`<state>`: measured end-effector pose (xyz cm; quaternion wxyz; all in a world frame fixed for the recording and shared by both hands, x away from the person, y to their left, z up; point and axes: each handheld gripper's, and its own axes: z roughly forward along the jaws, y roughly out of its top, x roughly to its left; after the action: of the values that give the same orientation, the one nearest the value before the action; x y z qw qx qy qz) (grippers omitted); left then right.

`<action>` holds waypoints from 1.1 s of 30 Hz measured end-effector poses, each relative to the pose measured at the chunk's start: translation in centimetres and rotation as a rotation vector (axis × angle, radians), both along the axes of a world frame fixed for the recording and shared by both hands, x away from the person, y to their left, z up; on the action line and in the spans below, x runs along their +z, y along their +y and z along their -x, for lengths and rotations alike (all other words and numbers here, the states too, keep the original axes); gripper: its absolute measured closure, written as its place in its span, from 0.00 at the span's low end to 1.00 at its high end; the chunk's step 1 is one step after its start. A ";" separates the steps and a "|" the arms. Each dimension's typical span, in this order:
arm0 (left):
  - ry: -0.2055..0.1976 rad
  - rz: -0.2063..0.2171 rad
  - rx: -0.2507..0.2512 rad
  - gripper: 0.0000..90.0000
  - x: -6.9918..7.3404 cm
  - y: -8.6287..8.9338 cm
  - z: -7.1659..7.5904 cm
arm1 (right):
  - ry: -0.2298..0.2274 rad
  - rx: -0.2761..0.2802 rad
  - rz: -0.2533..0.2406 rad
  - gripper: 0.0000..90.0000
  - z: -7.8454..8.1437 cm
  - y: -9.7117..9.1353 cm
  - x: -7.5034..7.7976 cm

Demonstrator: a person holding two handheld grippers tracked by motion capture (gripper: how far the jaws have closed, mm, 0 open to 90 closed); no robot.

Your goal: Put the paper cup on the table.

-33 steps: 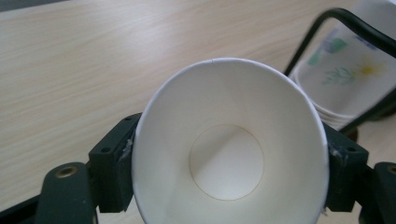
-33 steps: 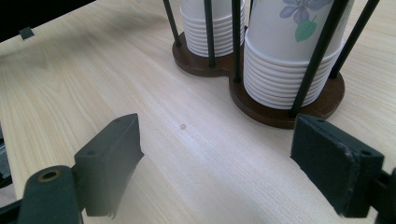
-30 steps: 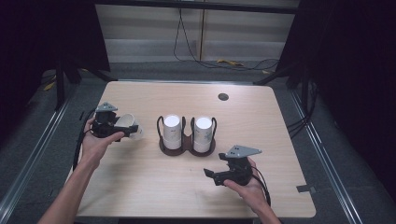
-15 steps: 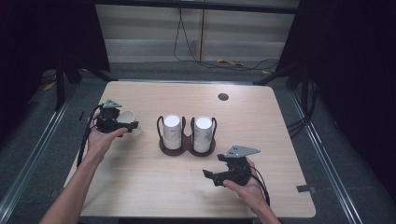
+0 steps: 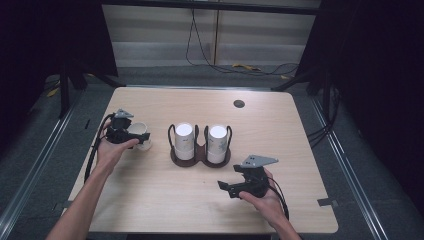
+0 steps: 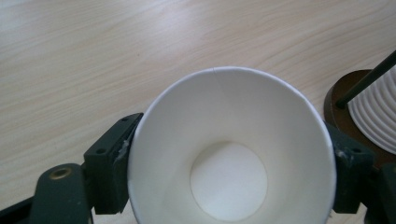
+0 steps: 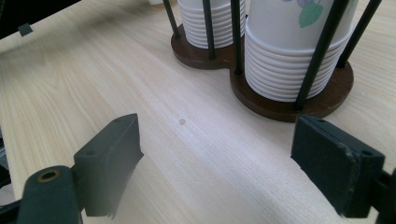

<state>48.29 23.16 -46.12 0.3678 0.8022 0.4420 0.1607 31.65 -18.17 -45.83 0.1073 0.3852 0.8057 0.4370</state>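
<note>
- Up high, my left gripper [image 5: 131, 136] clamps a white paper cup [image 5: 141, 136] on the tabletop [image 5: 160, 200], left of the cup holder [image 5: 200, 156]; my right gripper [image 5: 239, 186] gapes empty.
- Left gripper view: cup [image 6: 231, 154] plain inside, no writing.
- Right gripper view: stacked cups [image 7: 292, 51] carry a leaf print, no words.

There are no words, numbers or brand names to read anywhere. The cup stack [image 7: 299, 51] in the wooden holder [image 7: 280, 105] has only a small picture of a green leaf and purple fruit.
</note>
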 end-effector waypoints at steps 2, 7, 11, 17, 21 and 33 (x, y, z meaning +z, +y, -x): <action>0.001 0.003 0.005 0.23 -0.3 -0.1 0.0 | -0.002 -0.002 -0.002 0.18 0.0 -0.1 0.1; -0.010 0.003 0.000 0.22 -0.6 0.0 0.2 | -0.002 -0.005 -0.002 0.18 0.1 -0.2 0.1; 0.006 0.018 -0.011 0.21 -0.8 -0.1 0.3 | -0.001 -0.003 -0.002 0.18 0.1 -0.2 0.1; 0.065 0.045 -0.016 0.18 -1.5 0.0 0.1 | 0.003 -0.005 -0.012 0.18 0.0 -0.3 0.1; 0.088 0.069 -0.010 0.18 -1.9 0.4 0.3 | 0.003 -0.004 -0.011 0.18 0.0 -0.3 0.1; 0.114 0.034 -0.009 0.18 -2.2 0.4 2.0 | 0.029 0.012 -0.029 0.18 -0.2 -0.4 -0.2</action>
<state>46.24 23.57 -48.34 0.3563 0.8057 0.4612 0.1057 31.83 -18.53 -46.08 0.0873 0.3880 0.8031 0.4436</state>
